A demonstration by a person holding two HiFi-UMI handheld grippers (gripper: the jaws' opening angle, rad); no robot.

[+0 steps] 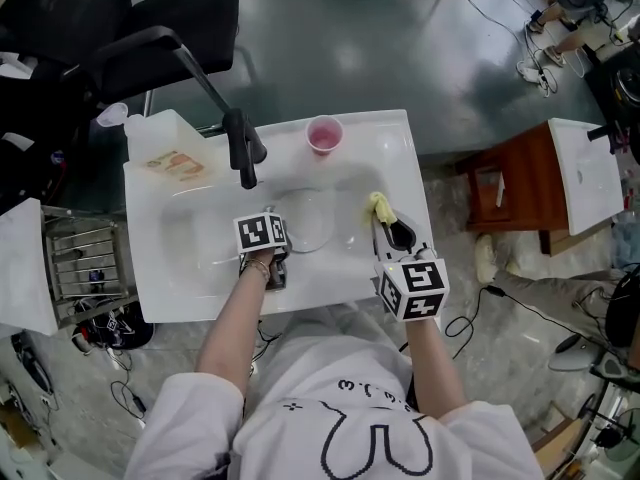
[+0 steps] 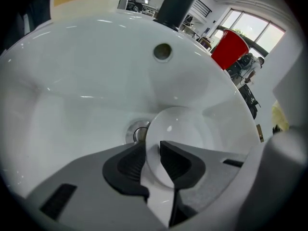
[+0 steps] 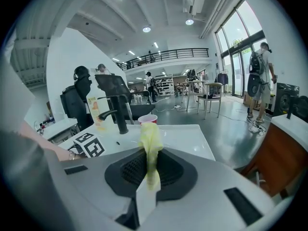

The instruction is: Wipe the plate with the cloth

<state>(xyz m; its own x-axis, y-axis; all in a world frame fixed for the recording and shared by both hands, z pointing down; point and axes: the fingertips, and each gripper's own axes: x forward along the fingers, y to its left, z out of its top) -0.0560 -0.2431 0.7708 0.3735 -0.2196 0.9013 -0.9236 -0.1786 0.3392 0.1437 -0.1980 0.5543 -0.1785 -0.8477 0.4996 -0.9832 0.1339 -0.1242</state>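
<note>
Presently, the left gripper (image 2: 153,153) is held with its jaws slightly spread astride the near rim of the round white glazed plate (image 2: 179,129), which lies in the white ceramic sink basin (image 2: 82,76). Should they be closed off-centre, the slick rim could be squeezed out and the plate sent sliding. The right gripper (image 3: 150,165) is pinched on the crumpled yellow cloth (image 3: 150,134), apart from the plate; its thin fold could be pulled free in wiping

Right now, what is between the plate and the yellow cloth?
Only bare white sink lies between the plate and the cloth; the head view shows it.
</note>
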